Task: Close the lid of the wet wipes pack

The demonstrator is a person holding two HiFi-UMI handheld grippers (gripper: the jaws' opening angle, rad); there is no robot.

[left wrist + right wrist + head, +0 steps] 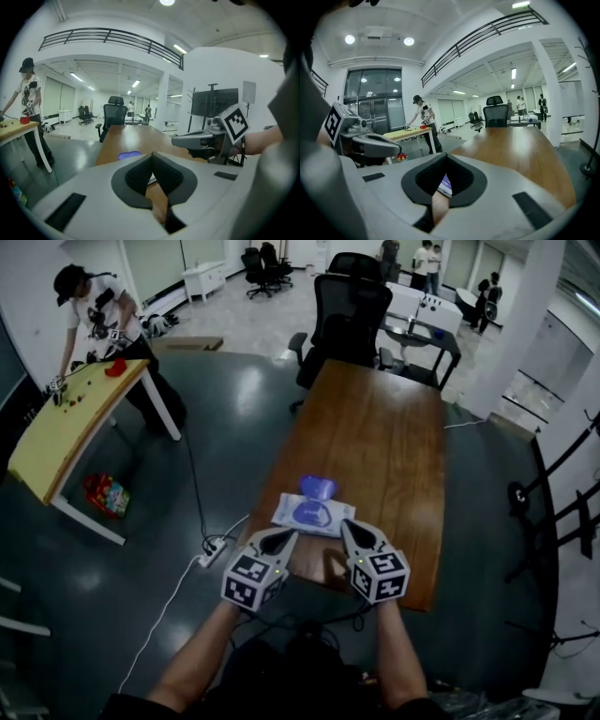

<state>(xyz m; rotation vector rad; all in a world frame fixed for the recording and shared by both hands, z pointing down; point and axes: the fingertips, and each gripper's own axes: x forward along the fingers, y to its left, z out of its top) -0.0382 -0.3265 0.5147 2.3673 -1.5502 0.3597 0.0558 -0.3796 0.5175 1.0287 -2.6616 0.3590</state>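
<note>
The wet wipes pack (312, 514) lies flat near the front end of the long wooden table (375, 437). Its purple lid (317, 487) stands flipped up on the far side. My left gripper (284, 539) hovers just short of the pack's near left corner with its jaws shut and nothing in them. My right gripper (351, 530) is at the pack's near right corner, also shut and empty. In the left gripper view the purple lid (129, 155) peeks over the shut jaws, with the right gripper (180, 139) alongside. A sliver of the pack (446, 184) shows in the right gripper view.
A black office chair (347, 306) stands at the table's far end. On the left a person (98, 315) works at a yellow table (56, 442). A power strip (214, 548) with a cable lies on the dark floor beside the table's left edge.
</note>
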